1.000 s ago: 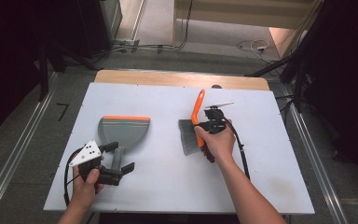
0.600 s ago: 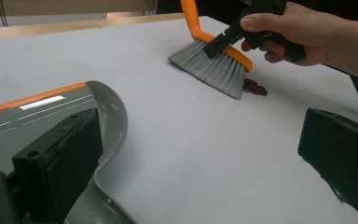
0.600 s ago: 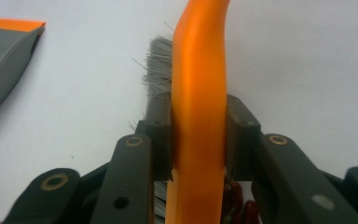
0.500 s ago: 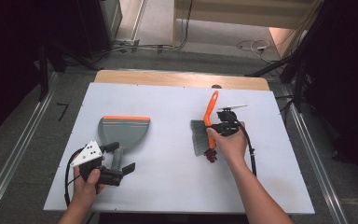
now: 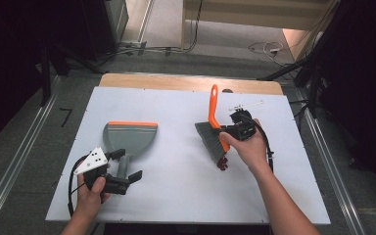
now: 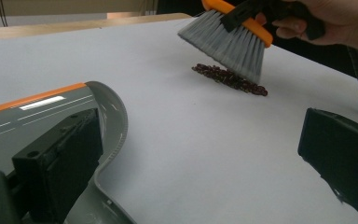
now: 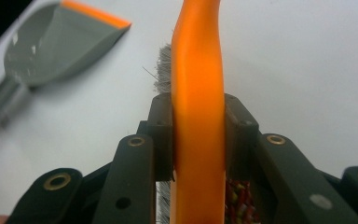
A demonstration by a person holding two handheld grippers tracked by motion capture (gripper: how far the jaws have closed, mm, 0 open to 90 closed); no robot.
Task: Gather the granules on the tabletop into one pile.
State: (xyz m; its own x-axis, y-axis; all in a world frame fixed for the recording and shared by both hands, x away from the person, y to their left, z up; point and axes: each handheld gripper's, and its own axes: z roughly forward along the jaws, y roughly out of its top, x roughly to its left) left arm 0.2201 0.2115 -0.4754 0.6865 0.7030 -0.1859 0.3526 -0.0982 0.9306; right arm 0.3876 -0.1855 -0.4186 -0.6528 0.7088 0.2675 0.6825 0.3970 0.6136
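Note:
A brush [image 5: 214, 117] with an orange handle and grey bristles hangs tilted over the right half of the white table, bristles just above a small heap of dark red bits [image 5: 222, 164]. My right gripper [image 5: 230, 132] is shut on its handle [image 7: 198, 93], one jaw on each side. The grey dustpan [image 5: 129, 138] with an orange lip lies flat at the left. My left gripper [image 5: 123, 172] stands open at the pan's handle [image 5: 122, 166], which lies close to one jaw. The left gripper view has the bristles [image 6: 230, 39] over the heap [image 6: 228, 77], with the left gripper [image 6: 196, 135] wide apart.
The white tabletop [image 5: 176, 196] ends in a wooden strip [image 5: 186, 82] at the far side. Metal rails [image 5: 14, 161] run along the floor on both sides, and cables [image 5: 264, 49] lie on the floor beyond the table.
My right hand has carried the brush to the right and lifted it, baring the dark red heap under the bristles. The left hand and the dustpan have stayed put.

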